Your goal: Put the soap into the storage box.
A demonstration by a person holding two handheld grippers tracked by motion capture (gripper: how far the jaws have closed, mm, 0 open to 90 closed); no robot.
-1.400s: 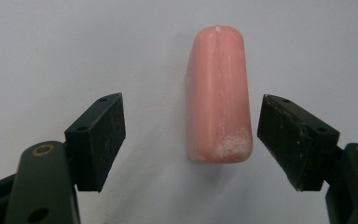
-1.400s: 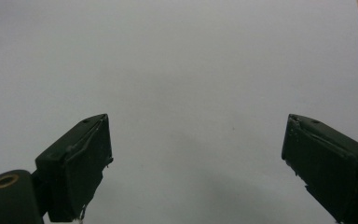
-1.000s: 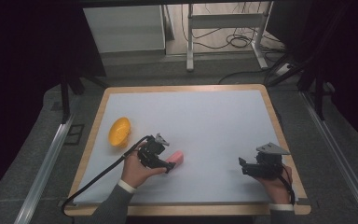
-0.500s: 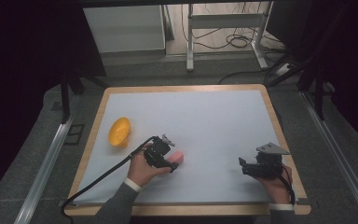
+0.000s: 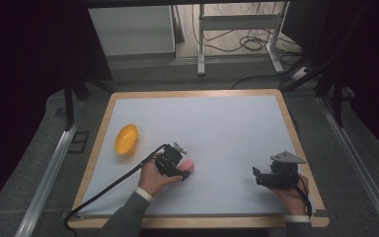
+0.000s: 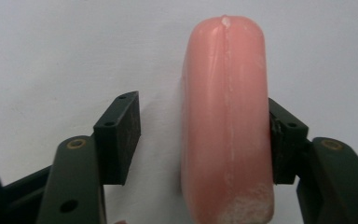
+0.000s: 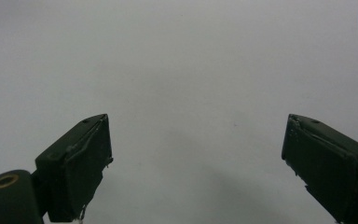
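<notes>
Fingers of the left gripper [image 6: 200, 140] have just been closing around a pink sausage [image 6: 226, 121] lying on the white table [image 5: 227, 123]: one pad touches it, the other stands just clear. A yellow bowl [image 5: 126, 139] sits tilted near the table's left edge. At right, the right gripper [image 7: 196, 158] rests with fingers spread wide.

Pink sausage [image 6: 226, 126], yellow bowl [image 5: 127, 139], black grippers, white table [image 5: 227, 128]

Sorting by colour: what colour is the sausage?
Pink sausage, clearest in the left gripper view.
</notes>
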